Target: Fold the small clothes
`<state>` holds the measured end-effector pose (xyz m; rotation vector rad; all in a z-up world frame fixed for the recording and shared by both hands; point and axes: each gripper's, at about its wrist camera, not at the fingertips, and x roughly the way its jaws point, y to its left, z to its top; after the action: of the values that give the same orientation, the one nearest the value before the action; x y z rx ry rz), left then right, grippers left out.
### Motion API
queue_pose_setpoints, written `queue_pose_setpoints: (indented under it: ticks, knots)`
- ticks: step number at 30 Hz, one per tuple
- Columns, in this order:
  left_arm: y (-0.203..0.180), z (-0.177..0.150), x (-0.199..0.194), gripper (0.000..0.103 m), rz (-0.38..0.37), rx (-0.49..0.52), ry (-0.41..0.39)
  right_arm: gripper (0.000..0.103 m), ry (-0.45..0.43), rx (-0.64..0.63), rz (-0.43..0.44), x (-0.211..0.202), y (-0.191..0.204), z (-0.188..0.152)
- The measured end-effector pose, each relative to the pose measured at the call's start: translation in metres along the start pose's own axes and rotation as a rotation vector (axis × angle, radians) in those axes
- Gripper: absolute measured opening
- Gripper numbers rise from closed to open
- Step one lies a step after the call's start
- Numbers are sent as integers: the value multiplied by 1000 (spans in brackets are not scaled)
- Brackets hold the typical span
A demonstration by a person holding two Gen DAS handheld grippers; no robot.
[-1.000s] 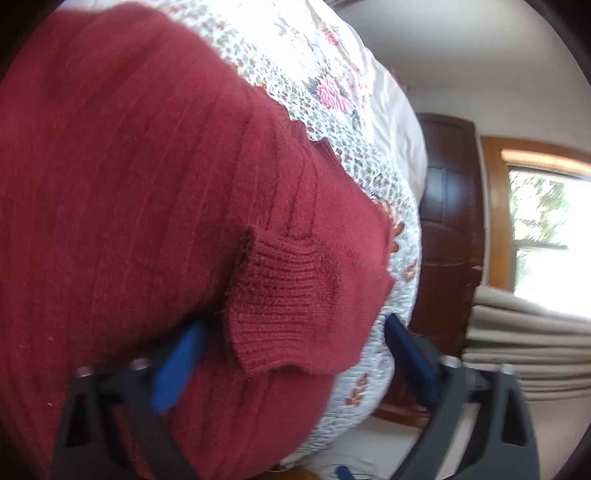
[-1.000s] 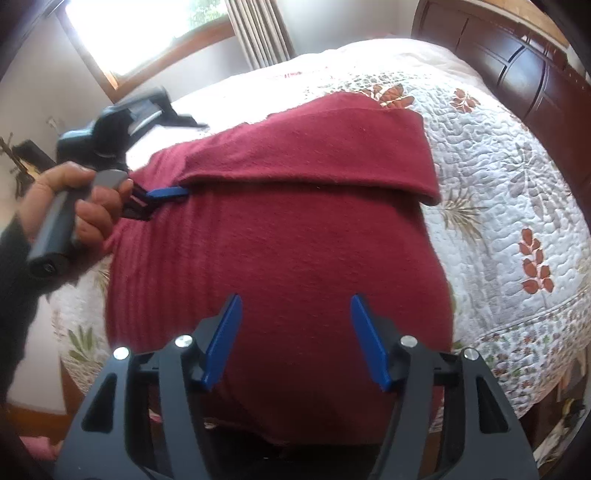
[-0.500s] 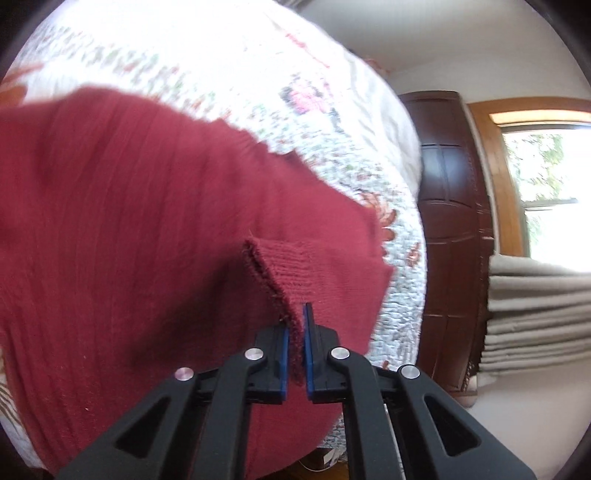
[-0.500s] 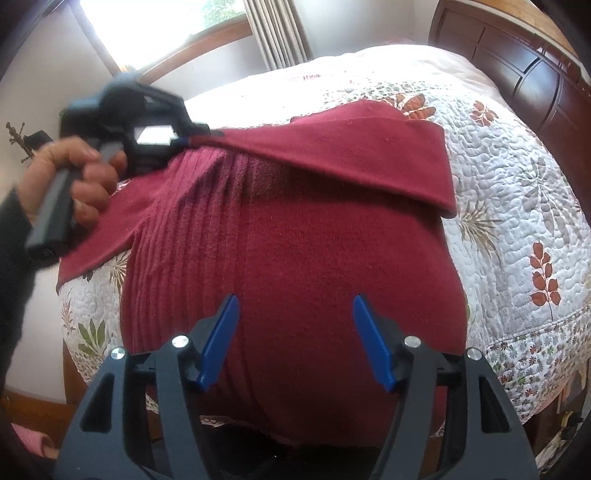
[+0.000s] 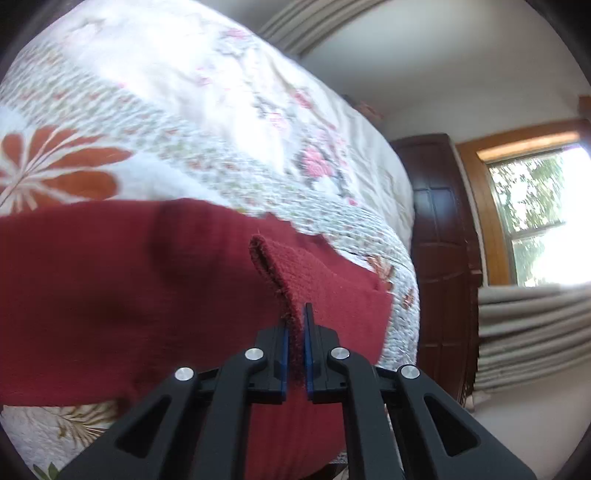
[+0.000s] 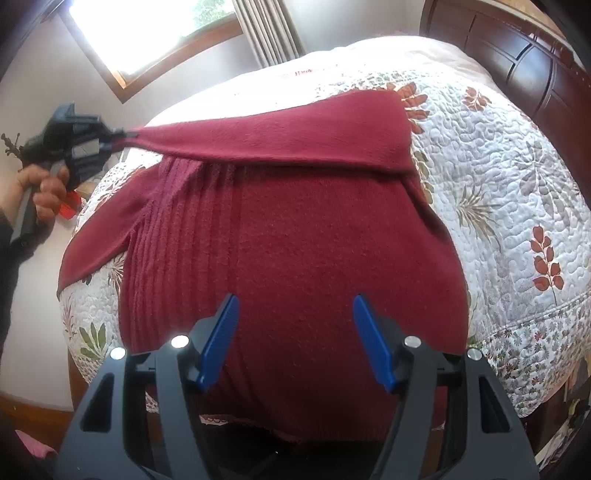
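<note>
Pinching the ribbed cuff (image 5: 291, 291) of a dark red knit sweater (image 6: 314, 251), the left claw (image 5: 294, 347) was clenched, its blue pads (image 5: 307, 343) pressed flat on either side of the folded knit. In the right wrist view that same claw (image 6: 110, 142) sat off the left edge of the bed, gripped by a hand (image 6: 40, 192), with the sleeve (image 6: 280, 136) stretched taut from it across the top of the sweater toward the far shoulder. The sweater's body lay spread on a quilted floral bedspread (image 6: 498, 184), its hem hanging over the near edge and its other sleeve (image 6: 99, 240) trailing down to the left. The right claw (image 6: 295, 339) hovered above the lower part of the sweater, released, both blue pads (image 6: 218, 339) splayed wide and gripping nothing. A dark wooden headboard (image 6: 517, 55) stood at the far right, and a wood-framed window (image 6: 147, 37) with pleated curtains (image 6: 269, 29) showed behind the bed
</note>
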<state>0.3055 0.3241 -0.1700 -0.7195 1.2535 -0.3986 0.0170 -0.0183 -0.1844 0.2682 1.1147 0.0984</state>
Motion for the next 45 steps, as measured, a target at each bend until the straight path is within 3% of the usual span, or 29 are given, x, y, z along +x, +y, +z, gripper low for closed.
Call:
queue_pose_setpoints:
  ticks: [10,20,23,26,27,29,32,37,40,41,43,45]
  knots:
    - [48,-7,5,6,-28,-85,10,64,3,-23,-2,-1,2,4]
    - [77,-12,22,6,29,-115,51,64,12,-38,-1,0,4,2]
    - [89,-13,28,14,102,-132,48,64,13,-36,-7,-2,2,0]
    - [79,-16,7,20,216,-121,-59,64,5,-21,-18,-5,-3,-1]
    - [66,-20,-7,37,223,-98,-131,64,6,-10,-18,-5,-5,-1]
    - [45,-27,-13,51,179,-57,-181,64,8,4,-16,-5,-9,-2]
    - [21,-34,14,51,93,4,-109,64,10,-6,-7,-4,-6,-2]
    - [51,-38,71,51,111,-108,10,65,-1,-36,1,-9,-2,1]
    - [59,-42,55,54,58,-144,-28,65,2,-36,-3,-10,-6,3]
    - [62,-44,36,64,25,-164,-66,65,4,-37,-4,-9,-8,4]
    - [75,-55,-14,80,-33,-178,-196,66,8,-42,0,-7,-9,7]
    - [99,-66,-70,87,-14,-217,-336,66,15,-56,9,-3,-7,12]
